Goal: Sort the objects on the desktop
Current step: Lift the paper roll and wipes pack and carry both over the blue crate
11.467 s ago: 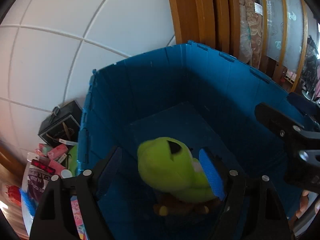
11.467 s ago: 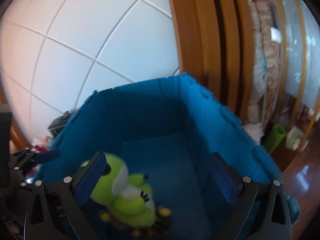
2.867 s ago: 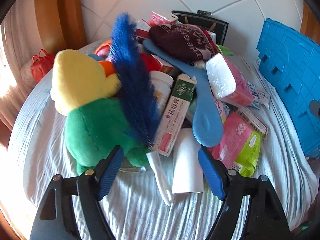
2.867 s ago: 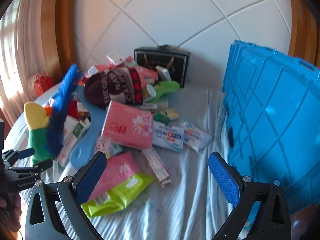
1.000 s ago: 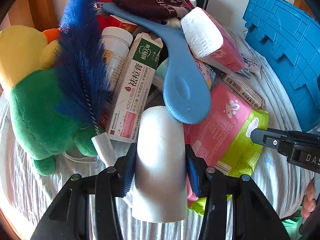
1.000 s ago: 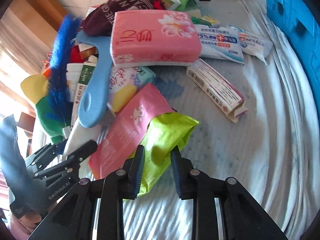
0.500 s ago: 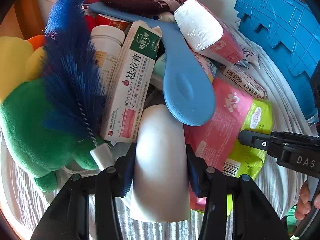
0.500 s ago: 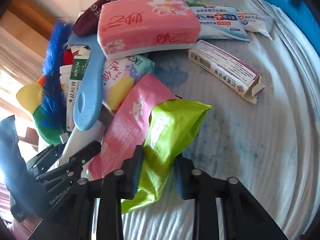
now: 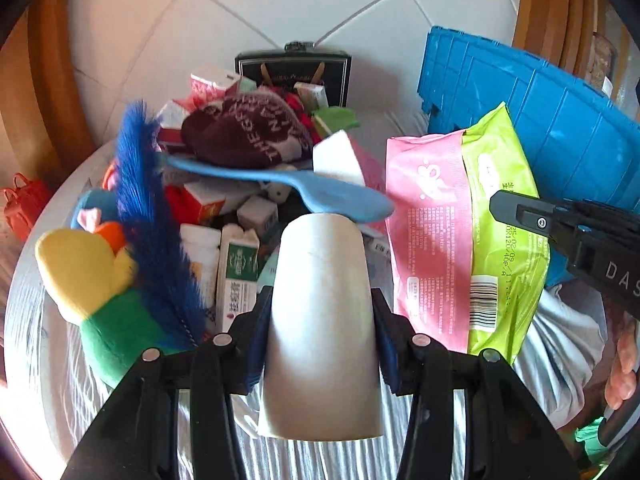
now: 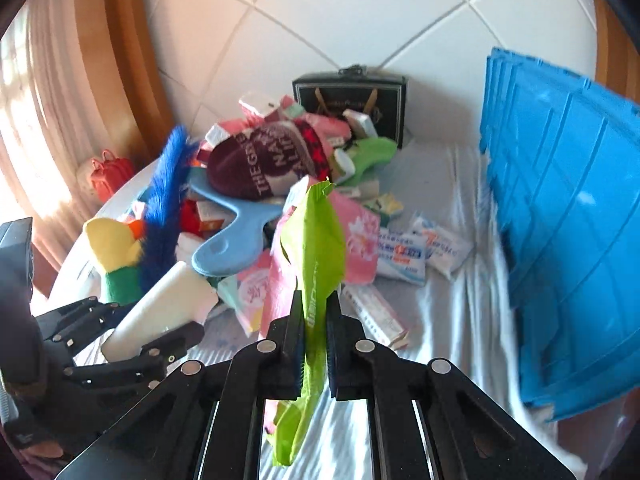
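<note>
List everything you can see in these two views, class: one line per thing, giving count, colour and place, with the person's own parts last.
white tube: 1, white, held in the left tongs
wipes pack: 1, lime green and pink, held in the right tongs
crate: 1, blue, right of the pile
plush parrot: 1, green and yellow, left of the pile
feather duster: 1, blue, against the parrot
shoehorn: 1, light blue, across the pile
knit hat: 1, maroon, top of the pile
black box: 1, black, by the wall
tissue packs: 2, white and blue, on the sheet by the crate
small bag: 1, red, far left
left tongs: 1, black, shut on the tube
right tongs: 1, black, shut on the pack
</note>
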The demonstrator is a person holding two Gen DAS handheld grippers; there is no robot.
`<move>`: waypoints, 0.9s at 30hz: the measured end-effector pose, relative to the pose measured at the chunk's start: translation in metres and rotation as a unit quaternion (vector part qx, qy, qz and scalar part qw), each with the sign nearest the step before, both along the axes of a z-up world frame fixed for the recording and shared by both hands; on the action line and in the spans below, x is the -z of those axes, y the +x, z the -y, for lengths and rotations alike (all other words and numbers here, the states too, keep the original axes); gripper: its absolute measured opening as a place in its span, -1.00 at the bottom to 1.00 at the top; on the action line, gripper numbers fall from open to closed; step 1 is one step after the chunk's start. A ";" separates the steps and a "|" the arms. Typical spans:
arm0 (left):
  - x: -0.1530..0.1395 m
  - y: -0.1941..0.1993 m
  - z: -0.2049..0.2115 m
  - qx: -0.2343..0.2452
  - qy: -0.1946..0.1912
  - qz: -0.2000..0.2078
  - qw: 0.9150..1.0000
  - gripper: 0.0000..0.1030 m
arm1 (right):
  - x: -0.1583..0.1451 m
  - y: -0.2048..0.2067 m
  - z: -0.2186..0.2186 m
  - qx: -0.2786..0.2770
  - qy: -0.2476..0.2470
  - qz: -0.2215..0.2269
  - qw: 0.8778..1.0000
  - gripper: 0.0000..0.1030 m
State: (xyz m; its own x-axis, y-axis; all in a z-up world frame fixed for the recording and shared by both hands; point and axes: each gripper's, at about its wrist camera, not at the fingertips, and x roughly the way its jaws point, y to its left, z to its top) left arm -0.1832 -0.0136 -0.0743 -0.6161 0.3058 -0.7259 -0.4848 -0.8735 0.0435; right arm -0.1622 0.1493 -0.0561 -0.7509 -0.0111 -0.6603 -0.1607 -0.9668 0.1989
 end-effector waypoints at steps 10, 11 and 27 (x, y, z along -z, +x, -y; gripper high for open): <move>-0.069 0.007 -0.031 -0.009 0.027 -0.102 0.994 -0.13 | -0.084 0.031 -0.040 0.025 0.080 -0.111 0.990 -0.83; -0.075 0.007 -0.035 -0.010 0.030 -0.108 0.994 -0.13 | -0.093 0.035 -0.045 0.030 0.088 -0.124 0.988 -0.83; -0.170 0.023 -0.183 0.069 0.089 -0.176 0.978 -0.13 | -0.190 0.101 -0.203 0.155 0.155 -0.221 0.950 -0.83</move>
